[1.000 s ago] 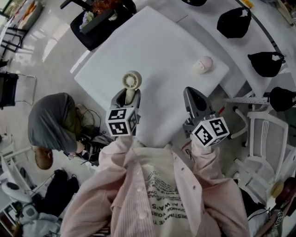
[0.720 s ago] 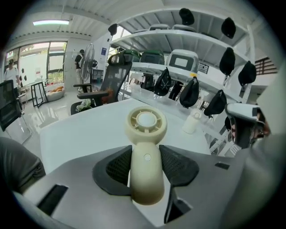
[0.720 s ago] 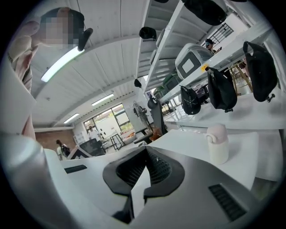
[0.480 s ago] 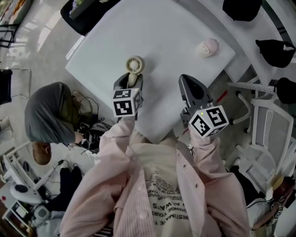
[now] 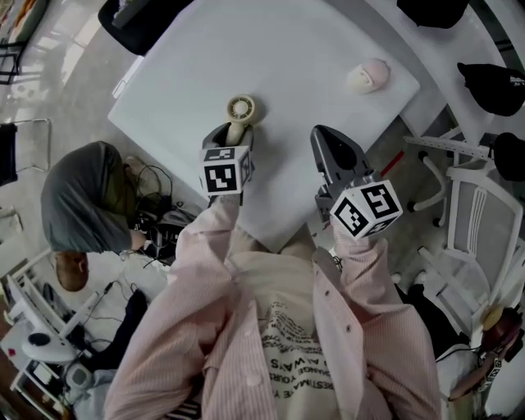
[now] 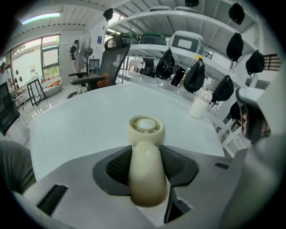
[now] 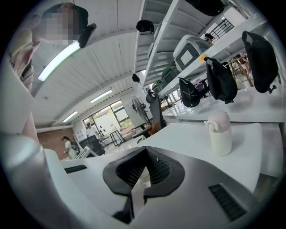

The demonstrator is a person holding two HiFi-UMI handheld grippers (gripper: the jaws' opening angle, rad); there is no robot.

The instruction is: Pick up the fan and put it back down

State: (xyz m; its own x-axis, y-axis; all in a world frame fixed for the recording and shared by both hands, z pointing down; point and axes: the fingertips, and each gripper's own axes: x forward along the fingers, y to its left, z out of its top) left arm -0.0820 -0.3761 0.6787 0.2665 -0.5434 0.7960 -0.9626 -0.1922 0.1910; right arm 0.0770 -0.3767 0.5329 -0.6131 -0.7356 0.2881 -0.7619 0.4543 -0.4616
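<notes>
The fan (image 5: 240, 110) is a small cream hand-held one with a round head and a thick handle. My left gripper (image 5: 232, 136) is shut on that handle over the near left part of the white table (image 5: 287, 57). In the left gripper view the fan (image 6: 145, 129) points away from me, its handle squeezed between the dark pads of the left gripper (image 6: 146, 154). Whether the head touches the table I cannot tell. My right gripper (image 5: 326, 138) hovers over the table's near edge, right of the fan. Its jaws meet at the tips, and nothing is held in the right gripper (image 7: 145, 152).
A small pink-and-white flask (image 5: 367, 75) stands near the table's far right corner. A person in grey (image 5: 82, 197) crouches on the floor to the left. A white chair (image 5: 467, 238) is on the right, black bags (image 5: 492, 78) lie beyond, and a black office chair (image 5: 135, 20) stands at the far left.
Both grippers have sunk toward the table. The left one carried the fan down with it and tipped steeper. Neither gripper's jaws changed.
</notes>
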